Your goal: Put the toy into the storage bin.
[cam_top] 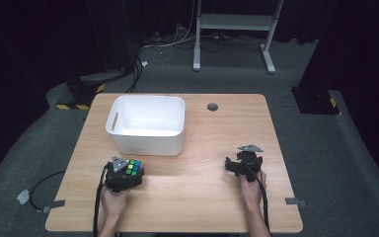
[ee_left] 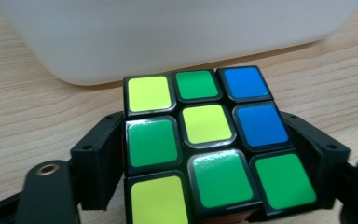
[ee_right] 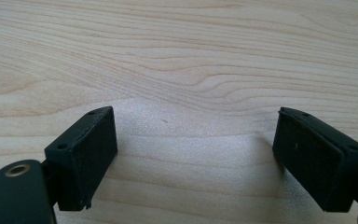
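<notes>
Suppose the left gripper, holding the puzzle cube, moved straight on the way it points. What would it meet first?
Most likely the white bin: in the left gripper view its near wall stands just beyond the cube clamped in the left gripper, with bare table between.

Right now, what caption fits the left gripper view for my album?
Left gripper clamps a puzzle cube before a white bin.
</notes>
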Tool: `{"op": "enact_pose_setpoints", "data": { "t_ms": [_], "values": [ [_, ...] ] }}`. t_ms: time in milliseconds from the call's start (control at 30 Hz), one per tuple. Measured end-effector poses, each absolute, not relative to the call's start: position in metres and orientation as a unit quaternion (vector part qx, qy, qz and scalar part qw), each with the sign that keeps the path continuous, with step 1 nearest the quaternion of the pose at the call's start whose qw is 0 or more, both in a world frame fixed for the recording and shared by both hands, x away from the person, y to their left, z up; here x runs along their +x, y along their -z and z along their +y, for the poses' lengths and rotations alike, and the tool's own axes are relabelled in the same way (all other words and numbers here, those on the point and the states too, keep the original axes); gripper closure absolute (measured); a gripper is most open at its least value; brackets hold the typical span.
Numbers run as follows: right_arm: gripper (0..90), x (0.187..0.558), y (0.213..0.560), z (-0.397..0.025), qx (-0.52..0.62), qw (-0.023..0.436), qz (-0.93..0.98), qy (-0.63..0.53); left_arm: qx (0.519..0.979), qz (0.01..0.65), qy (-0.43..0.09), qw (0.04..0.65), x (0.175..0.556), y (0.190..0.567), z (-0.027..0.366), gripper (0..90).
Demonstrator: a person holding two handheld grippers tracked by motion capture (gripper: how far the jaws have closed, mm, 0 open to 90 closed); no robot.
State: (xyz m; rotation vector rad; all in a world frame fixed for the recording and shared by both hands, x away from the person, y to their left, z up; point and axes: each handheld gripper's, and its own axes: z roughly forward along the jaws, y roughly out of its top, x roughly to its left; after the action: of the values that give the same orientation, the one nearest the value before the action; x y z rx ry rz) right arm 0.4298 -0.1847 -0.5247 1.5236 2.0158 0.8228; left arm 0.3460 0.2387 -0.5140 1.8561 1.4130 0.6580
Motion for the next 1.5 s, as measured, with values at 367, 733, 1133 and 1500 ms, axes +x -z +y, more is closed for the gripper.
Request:
{"op": "enact_pose_setpoints", "data": {
  "t_ms": [367, 733, 1133, 1500],
  "values": [
    [13.7, 0.430, 0.525, -0.185, 0.555, 0.239, 0.738, -0.301, 0.718, 0.540, -0.260, 0.354, 0.341, 0.516, 0.243, 33.0],
    [13.7, 0.430, 0.525, -0.184, 0.554, 0.239, 0.739, -0.301, 0.722, 0.537, -0.257, 0.354, 0.343, 0.515, 0.244, 33.4],
    [13.7, 0.429, 0.525, -0.184, 0.555, 0.239, 0.738, -0.301, 0.725, 0.523, -0.237, 0.380, 0.345, 0.508, 0.243, 33.6],
    [13.7, 0.428, 0.525, -0.184, 0.555, 0.238, 0.738, -0.301, 0.734, 0.503, -0.227, 0.396, 0.345, 0.495, 0.240, 33.6]
  ]
}}
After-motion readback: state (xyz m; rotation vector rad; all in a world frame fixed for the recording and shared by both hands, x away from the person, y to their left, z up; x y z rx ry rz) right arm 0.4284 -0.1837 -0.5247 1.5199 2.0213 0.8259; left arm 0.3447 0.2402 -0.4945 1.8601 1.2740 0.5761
